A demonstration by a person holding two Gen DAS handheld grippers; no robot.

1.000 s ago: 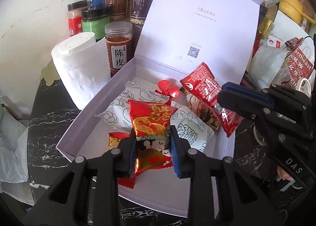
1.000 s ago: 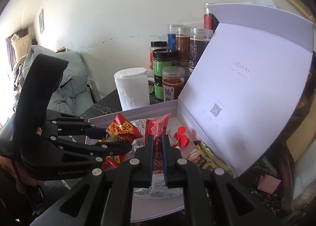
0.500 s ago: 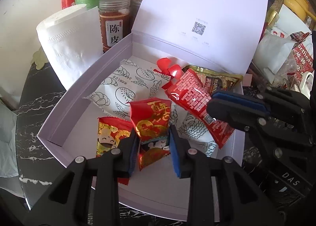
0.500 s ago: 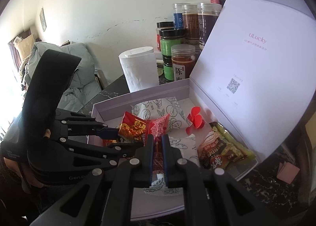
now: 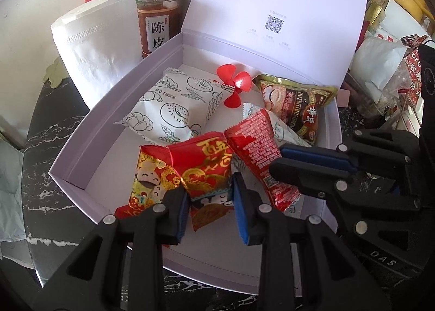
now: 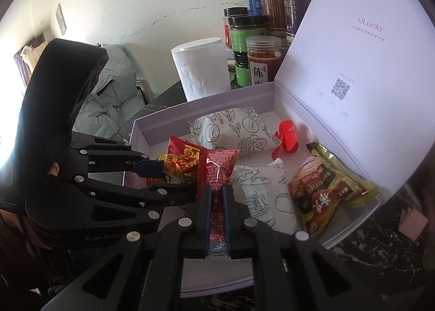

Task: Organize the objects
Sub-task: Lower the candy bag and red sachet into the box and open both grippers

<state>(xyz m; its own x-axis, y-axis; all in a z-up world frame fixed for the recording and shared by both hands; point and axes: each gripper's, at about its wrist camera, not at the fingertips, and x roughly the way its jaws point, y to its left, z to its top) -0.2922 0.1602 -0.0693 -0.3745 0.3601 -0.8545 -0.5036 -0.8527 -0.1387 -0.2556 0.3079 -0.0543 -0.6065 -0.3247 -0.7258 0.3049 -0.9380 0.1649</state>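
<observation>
An open pale lilac box (image 5: 119,91) (image 6: 206,106) lies on the dark marble table with its lid upright. My left gripper (image 5: 209,205) (image 6: 155,178) is shut on a red-and-gold snack packet (image 5: 206,172) (image 6: 180,165), low over the box's near part. Beside it, my right gripper (image 6: 216,207) (image 5: 280,157) is shut on a red printed snack packet (image 6: 217,175) (image 5: 258,148). Inside the box lie two white bread-print packets (image 5: 174,104) (image 6: 266,197), a red plastic propeller (image 5: 235,84) (image 6: 286,140), a brown-and-gold packet (image 5: 296,104) (image 6: 326,194) and another red-gold packet (image 5: 148,183).
A roll of white tissue (image 5: 92,47) (image 6: 201,66) and several jars (image 5: 157,17) (image 6: 261,61) stand close behind the box. Bags and packets (image 5: 380,63) crowd the table to the right. A pink paper slip (image 6: 413,222) lies on the table right of the box.
Both grippers have sunk toward the box with their packets still held, and both views tilt further down into it.
</observation>
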